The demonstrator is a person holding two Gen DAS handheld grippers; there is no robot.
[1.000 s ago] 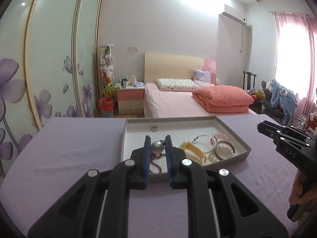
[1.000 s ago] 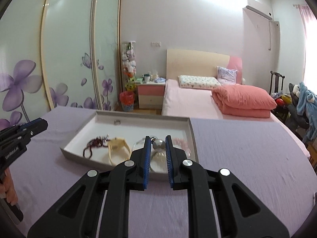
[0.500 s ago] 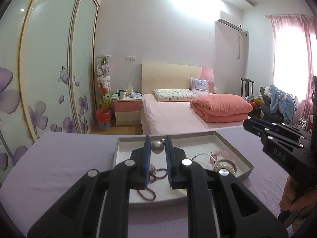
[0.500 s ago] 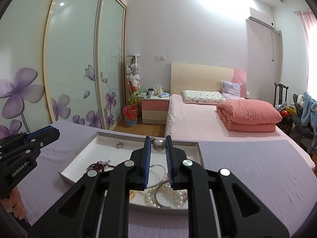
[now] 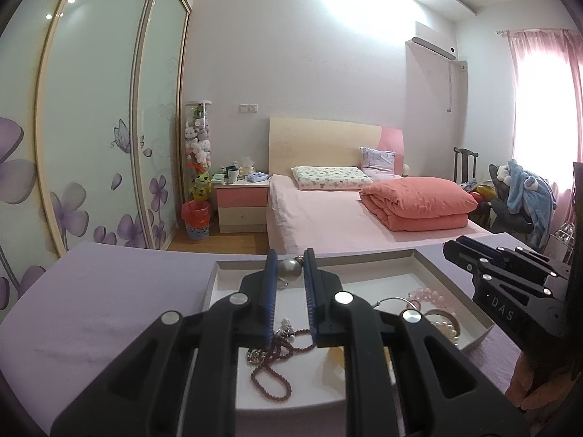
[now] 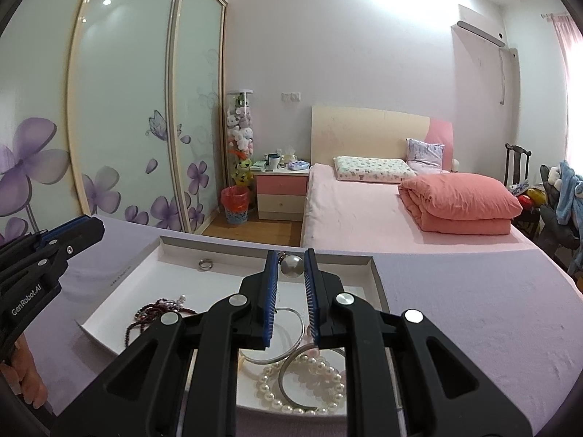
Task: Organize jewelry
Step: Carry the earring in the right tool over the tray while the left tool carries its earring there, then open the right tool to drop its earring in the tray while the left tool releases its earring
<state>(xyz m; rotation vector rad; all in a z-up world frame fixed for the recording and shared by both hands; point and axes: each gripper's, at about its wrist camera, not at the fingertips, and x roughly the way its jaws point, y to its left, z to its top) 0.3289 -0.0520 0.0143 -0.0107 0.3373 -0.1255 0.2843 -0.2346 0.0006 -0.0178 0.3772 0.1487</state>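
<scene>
My left gripper (image 5: 289,259) is shut on a silver ball earring (image 5: 290,269) and hangs over the near part of a shallow white tray (image 5: 364,260) on the purple cloth. My right gripper (image 6: 289,258) is shut on a matching silver ball earring (image 6: 291,266) over the same tray (image 6: 218,245). In the tray lie a dark red bead necklace (image 5: 271,382), a pearl bracelet (image 6: 320,364), a silver bangle (image 6: 299,322), a pink bead bracelet (image 5: 424,295) and a ring (image 6: 205,264). Each gripper shows at the edge of the other's view.
The purple cloth (image 6: 473,309) covers the table around the tray. Beyond the far edge are a pink bed (image 5: 328,215) with a folded orange quilt, a nightstand (image 5: 242,200), a red bin and a flowered wardrobe (image 5: 91,127). A hand (image 6: 25,375) grips the left tool.
Both grippers have moved forward over the tray, so the jewelry now lies under and behind the fingertips. Each still holds its silver ball earring.
</scene>
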